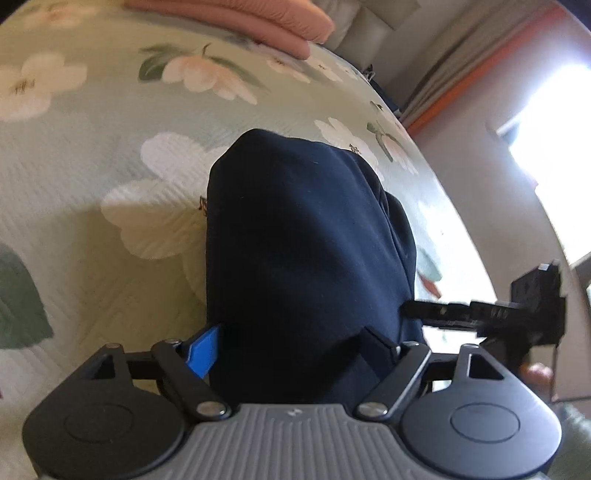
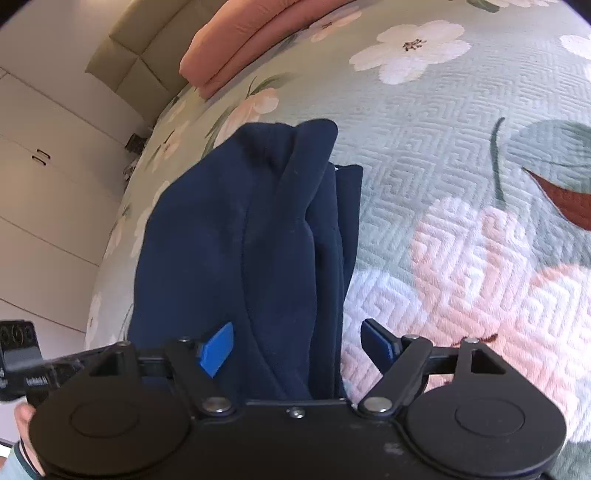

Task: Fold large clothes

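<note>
Closest to my left lens is my left claw [image 1: 295, 350], its jaws spread wide apart. One blue pad [image 1: 203, 350] shows on the left; the other finger is mostly lost against dark cloth. Between the jaws lies the navy garment [image 1: 303, 236], folded into a compact bundle, and I cannot see either pad pressing on it. It rests on the floral bedspread [image 1: 110, 155], pale green with white and pink blossoms. Folded pink bedding [image 1: 258, 22] sits at the far edge. At the right, my other tool [image 1: 517, 310] reaches in, its tip just beside the bundle's edge.

Nearest my right lens is my right claw [image 2: 299, 350], jaws likewise wide apart, both blue pads [image 2: 218, 349] clear to see. The left pad lies over the navy cloth, the right one over the quilt just beside it; neither clamps. The garment's stacked layers run away from me, folds showing along the right edge. White cupboards [image 2: 44, 184] stand at left.
</note>
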Motion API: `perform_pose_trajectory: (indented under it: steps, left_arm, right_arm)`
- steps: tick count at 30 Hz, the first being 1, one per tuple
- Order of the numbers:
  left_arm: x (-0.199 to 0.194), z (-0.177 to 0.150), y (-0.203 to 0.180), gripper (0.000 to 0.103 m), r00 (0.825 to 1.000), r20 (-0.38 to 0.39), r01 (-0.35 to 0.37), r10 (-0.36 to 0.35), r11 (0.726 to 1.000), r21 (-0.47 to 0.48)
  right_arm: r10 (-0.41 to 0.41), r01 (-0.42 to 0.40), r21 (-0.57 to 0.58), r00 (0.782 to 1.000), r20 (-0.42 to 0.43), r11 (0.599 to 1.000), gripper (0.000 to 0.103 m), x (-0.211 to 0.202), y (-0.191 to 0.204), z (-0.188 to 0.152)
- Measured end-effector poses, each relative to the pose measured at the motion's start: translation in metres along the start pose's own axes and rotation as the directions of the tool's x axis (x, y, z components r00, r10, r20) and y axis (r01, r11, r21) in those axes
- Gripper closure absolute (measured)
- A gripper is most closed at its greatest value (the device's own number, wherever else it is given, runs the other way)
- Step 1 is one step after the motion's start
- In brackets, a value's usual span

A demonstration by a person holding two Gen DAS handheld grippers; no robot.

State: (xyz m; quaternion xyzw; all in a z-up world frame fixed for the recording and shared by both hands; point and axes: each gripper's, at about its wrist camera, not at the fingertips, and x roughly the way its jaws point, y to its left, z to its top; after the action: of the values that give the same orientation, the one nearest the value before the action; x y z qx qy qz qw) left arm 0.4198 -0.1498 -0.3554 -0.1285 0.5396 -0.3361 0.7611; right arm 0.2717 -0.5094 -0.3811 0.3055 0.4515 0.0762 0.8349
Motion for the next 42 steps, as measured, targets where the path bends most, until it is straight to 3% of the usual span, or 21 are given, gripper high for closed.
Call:
perform_pose_trajectory:
  steps: [3,6,11,15,17,19,21,23,27,30,34,38,42]
  left_arm:
    - [0.011,0.004,0.012,0.01,0.999,-0.024,0.029,-0.03,0.999,-0.035]
    - [0.022,0.006,0.026,0.006,0.995,-0.046,0.086,-0.091,0.991,-0.102]
    - [0.042,0.005,0.05,0.003,0.978,-0.057,0.184,-0.2,0.958,-0.219]
    - [0.057,0.0,0.061,0.003,0.961,-0.041,0.249,-0.273,0.921,-0.299]
    - [0.057,-0.001,0.059,0.009,0.963,-0.027,0.249,-0.268,0.924,-0.29]
    - [0.053,-0.004,0.051,0.023,0.97,-0.006,0.236,-0.245,0.94,-0.246]
    - [0.043,-0.01,0.044,0.035,0.968,0.026,0.25,-0.251,0.944,-0.217]
    - [0.031,-0.014,0.038,0.039,0.958,0.058,0.288,-0.282,0.936,-0.203]
    - [0.0,-0.029,0.017,0.039,0.946,0.085,0.322,-0.312,0.934,-0.157]
    - [-0.041,-0.051,0.012,0.039,0.938,0.123,0.342,-0.325,0.925,-0.163]
    - [-0.104,-0.091,0.012,0.038,0.924,0.169,0.372,-0.343,0.909,-0.189]
    - [-0.164,-0.135,0.016,0.034,0.929,0.16,0.36,-0.333,0.913,-0.192]
    - [-0.2,-0.179,0.031,0.031,0.943,0.129,0.328,-0.306,0.921,-0.211]
  right_arm:
    - [0.019,-0.019,0.008,1.0,-0.013,1.0,0.004,0.008,-0.004,-0.001]
    - [0.066,-0.065,0.017,0.995,-0.081,0.998,0.001,0.021,-0.009,-0.001]
    - [0.134,-0.138,-0.035,0.987,-0.093,0.99,0.0,0.027,-0.006,-0.005]
    - [0.147,-0.152,-0.073,0.986,-0.073,0.986,0.0,0.029,-0.002,-0.009]
    - [0.148,-0.153,-0.084,0.987,-0.063,0.985,0.007,0.027,0.001,-0.012]
    - [0.133,-0.139,-0.126,0.99,-0.051,0.982,0.023,0.024,0.007,-0.015]
    - [0.134,-0.138,-0.145,0.99,-0.038,0.98,0.03,0.02,0.012,-0.017]
    - [0.137,-0.14,-0.169,0.99,-0.026,0.976,0.035,0.013,0.022,-0.02]
    - [0.148,-0.144,-0.287,0.989,-0.007,0.947,0.037,-0.013,0.06,-0.037]
    - [0.177,-0.168,-0.307,0.984,0.004,0.937,0.037,-0.036,0.089,-0.058]
    - [0.206,-0.191,-0.348,0.978,0.007,0.918,0.037,-0.049,0.091,-0.058]
    - [0.198,-0.197,-0.364,0.98,-0.034,0.91,0.037,-0.046,0.096,-0.059]
    - [0.17,-0.187,-0.366,0.982,-0.08,0.912,0.037,-0.032,0.098,-0.071]
